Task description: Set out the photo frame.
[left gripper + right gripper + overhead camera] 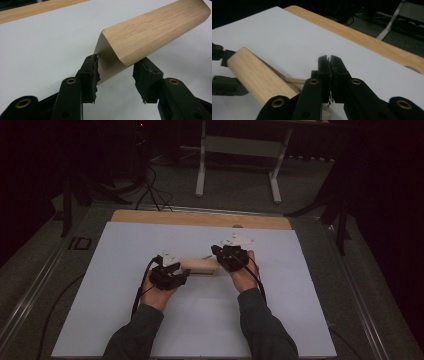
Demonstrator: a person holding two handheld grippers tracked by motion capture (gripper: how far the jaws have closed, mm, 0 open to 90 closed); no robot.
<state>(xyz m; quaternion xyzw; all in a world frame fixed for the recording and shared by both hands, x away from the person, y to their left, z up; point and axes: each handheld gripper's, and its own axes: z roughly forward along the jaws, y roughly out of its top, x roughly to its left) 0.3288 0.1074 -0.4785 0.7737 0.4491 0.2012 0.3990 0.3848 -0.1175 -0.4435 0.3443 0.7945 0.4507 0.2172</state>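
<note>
One pale, rounded wooden block (pixel 150 32) lies on the white sheet (pixel 125 270) between my two grippers, my left gripper (pixel 116 75) clamping its end, my right gripper (pixel 330 75) nearly shut, empty.

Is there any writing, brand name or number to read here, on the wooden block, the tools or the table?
None: the wooden block shows bare grain, the white table sheet is blank, and the left gripper and right gripper show no lettering.
</note>
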